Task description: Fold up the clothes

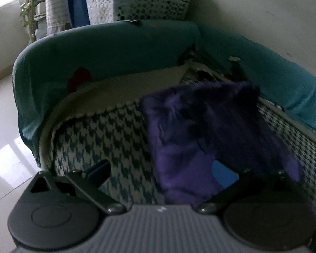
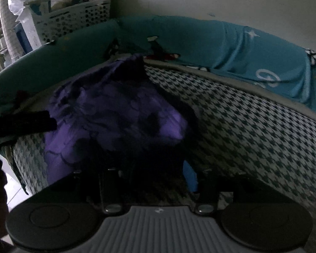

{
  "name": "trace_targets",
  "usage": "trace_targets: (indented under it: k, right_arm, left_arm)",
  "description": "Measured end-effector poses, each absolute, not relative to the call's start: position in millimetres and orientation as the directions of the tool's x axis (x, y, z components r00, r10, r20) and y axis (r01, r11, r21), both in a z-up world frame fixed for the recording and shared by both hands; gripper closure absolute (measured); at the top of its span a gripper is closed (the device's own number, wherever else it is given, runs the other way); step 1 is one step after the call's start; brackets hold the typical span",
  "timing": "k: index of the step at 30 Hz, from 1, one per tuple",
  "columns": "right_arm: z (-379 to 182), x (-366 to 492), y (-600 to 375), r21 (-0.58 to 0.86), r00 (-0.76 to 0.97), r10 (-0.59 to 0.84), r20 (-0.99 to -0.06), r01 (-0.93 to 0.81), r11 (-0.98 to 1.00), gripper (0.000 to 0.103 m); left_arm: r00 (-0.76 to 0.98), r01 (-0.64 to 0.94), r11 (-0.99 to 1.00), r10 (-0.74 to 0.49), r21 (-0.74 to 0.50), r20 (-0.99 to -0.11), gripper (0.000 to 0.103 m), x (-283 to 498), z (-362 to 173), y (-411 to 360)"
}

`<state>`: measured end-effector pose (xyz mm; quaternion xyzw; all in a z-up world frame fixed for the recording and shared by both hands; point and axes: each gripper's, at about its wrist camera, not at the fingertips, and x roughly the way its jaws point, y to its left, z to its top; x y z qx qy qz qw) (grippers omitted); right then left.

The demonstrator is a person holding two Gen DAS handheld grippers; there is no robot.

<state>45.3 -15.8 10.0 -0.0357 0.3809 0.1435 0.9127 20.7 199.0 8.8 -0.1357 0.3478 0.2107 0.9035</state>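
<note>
A white perforated plastic basket (image 1: 151, 4) is standing against the wall beyond the sofa, holding crumpled items that are too blurred to identify; in the right wrist view the same basket (image 2: 73, 19) is showing plastic bags and clutter at its top. A blue bin (image 1: 76, 8) is sitting just beside it.

The purple garment (image 1: 200, 139) is lying on the houndstooth seat cover (image 1: 107, 139), roughly folded, soft and wrinkled, with a darker floral pattern showing in the right wrist view (image 2: 115, 118). A teal cloth (image 1: 115, 48) with white printed stars and shapes is draping over the rounded backrest behind it.

The left gripper (image 1: 168, 172) is hovering low over the seat with its fingers spread wide apart, the blue pad of one finger lying against the garment's near edge. The right gripper (image 2: 155, 179) is sitting close to the garment's near edge; its fingers are lost in shadow, so I cannot tell how they stand
</note>
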Motion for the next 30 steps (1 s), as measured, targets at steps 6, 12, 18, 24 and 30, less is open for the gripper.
trace_targets:
  k: [6, 12, 18, 24, 30]
  right_arm:
    - [17, 27, -38, 0.041, 0.657, 0.2, -0.727, -0.249, 0.968, 0.053]
    - [30, 10, -54, 0.022, 0.671, 0.181, -0.719, -0.238, 0.971, 0.044]
    - [39, -6, -71, 0.002, 0.677, 0.164, -0.717, -0.234, 0.972, 0.042]
    - [42, -19, -82, -0.008, 0.676, 0.166, -0.718, -0.247, 0.969, 0.042]
    - [45, -26, -93, 0.004, 0.678, 0.171, -0.714, -0.24, 0.971, 0.042]
  left_arm:
    - [0.67, -0.451, 0.888, 0.268, -0.093, -0.693, 0.0, -2, 1, 173]
    - [0.674, -0.403, 0.912, 0.246, -0.068, -0.696, 0.0, -20, -2, 140]
    - [0.663, -0.389, 0.919, 0.229, -0.067, -0.713, 0.0, -37, 1, 116]
    - [0.661, -0.374, 0.926, 0.224, -0.056, -0.716, 0.0, -52, 9, 94]
    - [0.651, -0.379, 0.925, 0.246, -0.027, -0.718, 0.0, -67, 16, 83]
